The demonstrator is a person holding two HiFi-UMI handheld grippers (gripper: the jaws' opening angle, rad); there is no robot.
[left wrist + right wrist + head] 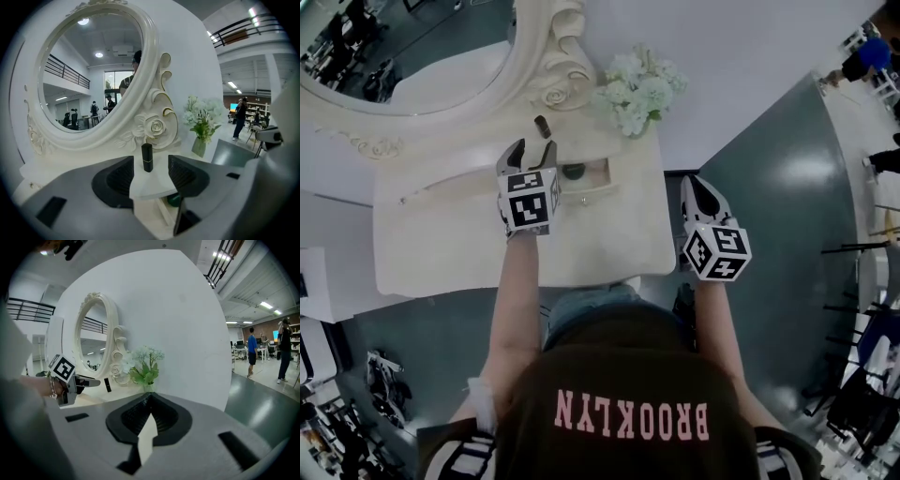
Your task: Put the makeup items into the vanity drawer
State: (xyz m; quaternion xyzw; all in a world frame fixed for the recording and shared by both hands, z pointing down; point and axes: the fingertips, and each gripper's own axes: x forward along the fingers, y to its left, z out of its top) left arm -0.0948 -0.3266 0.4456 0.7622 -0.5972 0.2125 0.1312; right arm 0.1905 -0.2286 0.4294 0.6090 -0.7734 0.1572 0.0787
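The left gripper (149,177) is held with jaws apart before an upright black cylindrical lipstick tube (147,157); on the right gripper (149,417) the jaws are pressed together, empty

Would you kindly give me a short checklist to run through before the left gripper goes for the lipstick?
1. Left gripper fingers apart: ok.
2. Lipstick upright, ahead of the open fingers and lined up with the gap: ok.
3. Drawer open: ok.
4. Room left in the drawer beside the green item: cannot tell.
5. Right gripper shut and empty: ok.
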